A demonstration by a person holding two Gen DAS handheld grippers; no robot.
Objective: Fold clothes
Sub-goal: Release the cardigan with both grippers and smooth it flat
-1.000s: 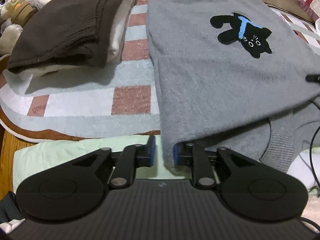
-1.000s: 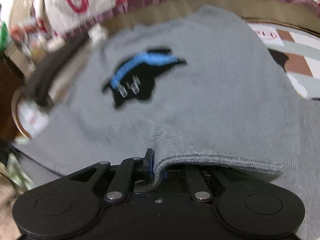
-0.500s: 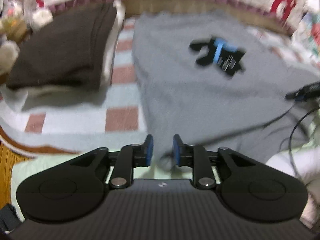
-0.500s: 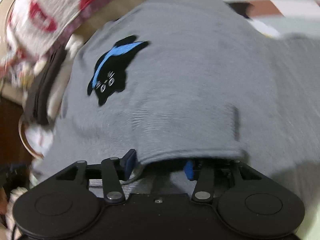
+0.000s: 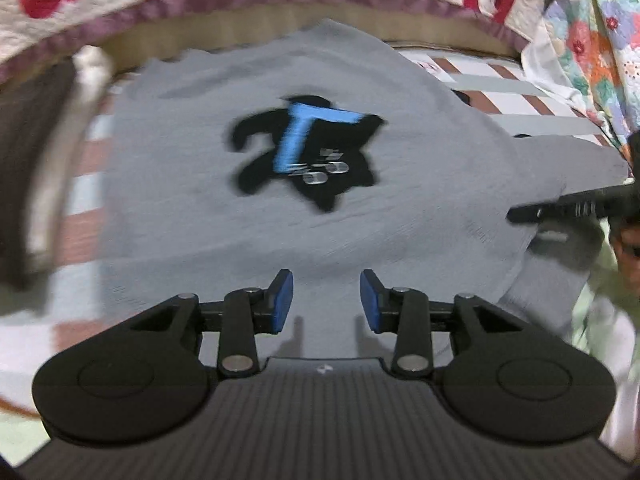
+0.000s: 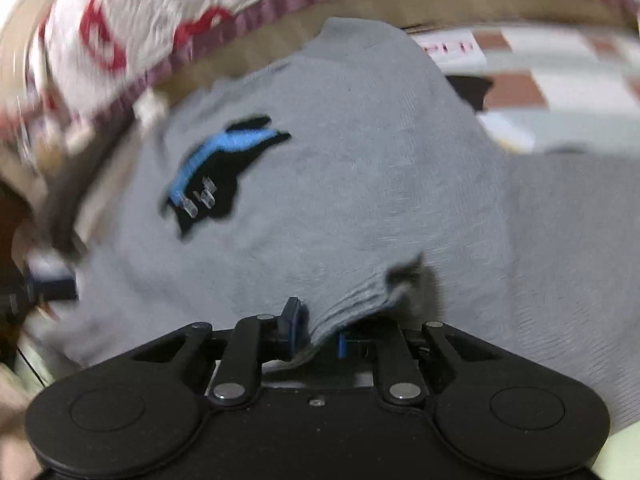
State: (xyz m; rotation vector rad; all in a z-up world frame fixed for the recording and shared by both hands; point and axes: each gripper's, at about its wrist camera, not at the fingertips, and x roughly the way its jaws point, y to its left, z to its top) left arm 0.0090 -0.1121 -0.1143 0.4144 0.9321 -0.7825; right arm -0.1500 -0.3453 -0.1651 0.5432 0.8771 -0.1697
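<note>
Grey sweater [image 5: 280, 240] beside checked blanket [image 5: 532, 92]

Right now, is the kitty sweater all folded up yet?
Not yet. One fold looks made: the gray sweater lies doubled over, its black cat patch facing up. In hand: the right tongs have a ribbed edge of it between their tips, while the left tongs hang open above the cloth, holding nothing. Left to do: a sleeve sticks out to one side, unfolded.

The grey knitted sweater [image 5: 200, 208] covered the middle; a dark folded pile [image 5: 28, 168] blocked its left side — checked blanket [image 5: 532, 108] lay open rightward.
</note>
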